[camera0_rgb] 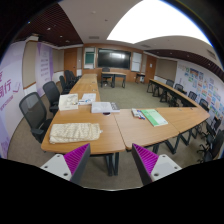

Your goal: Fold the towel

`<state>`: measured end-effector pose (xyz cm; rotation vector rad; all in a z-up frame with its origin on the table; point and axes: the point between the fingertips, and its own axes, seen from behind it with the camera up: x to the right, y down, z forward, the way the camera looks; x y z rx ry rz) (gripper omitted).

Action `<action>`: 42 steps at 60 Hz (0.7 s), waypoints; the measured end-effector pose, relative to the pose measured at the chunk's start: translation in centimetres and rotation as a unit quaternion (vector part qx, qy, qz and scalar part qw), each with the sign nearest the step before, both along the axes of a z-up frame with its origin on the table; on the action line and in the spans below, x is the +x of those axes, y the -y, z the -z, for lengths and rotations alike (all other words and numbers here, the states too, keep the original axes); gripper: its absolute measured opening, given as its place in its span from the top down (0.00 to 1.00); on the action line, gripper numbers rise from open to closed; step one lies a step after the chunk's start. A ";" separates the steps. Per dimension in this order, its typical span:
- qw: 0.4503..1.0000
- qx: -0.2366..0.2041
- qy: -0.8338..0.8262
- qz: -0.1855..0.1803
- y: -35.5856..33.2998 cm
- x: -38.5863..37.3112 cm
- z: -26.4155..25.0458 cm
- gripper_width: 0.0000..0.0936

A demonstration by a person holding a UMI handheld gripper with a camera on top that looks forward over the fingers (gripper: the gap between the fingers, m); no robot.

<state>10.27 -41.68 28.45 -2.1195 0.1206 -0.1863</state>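
A cream towel (76, 131) lies loosely folded on the near left part of a wooden table (120, 129), ahead and to the left of my fingers. My gripper (112, 160) is open and empty, held back from the table's front edge, with the magenta pads (77, 157) spread wide. Nothing stands between the fingers; only floor and a table leg show in the gap.
Papers and books (101, 107) lie further back on the table, and a green booklet (154, 117) on the right. Black office chairs (36, 112) line the left side. More tables (176, 95) run along the right, with a grey floor aisle between.
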 end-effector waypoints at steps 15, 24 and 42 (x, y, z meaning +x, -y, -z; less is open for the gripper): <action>0.999 -0.036 0.001 0.020 1.4 -1.1 4.2 0.09; 0.998 -0.056 0.002 0.009 1.6 -5.1 8.4 0.09; 0.995 -0.082 -0.025 -0.056 -5.4 -21.7 16.0 0.09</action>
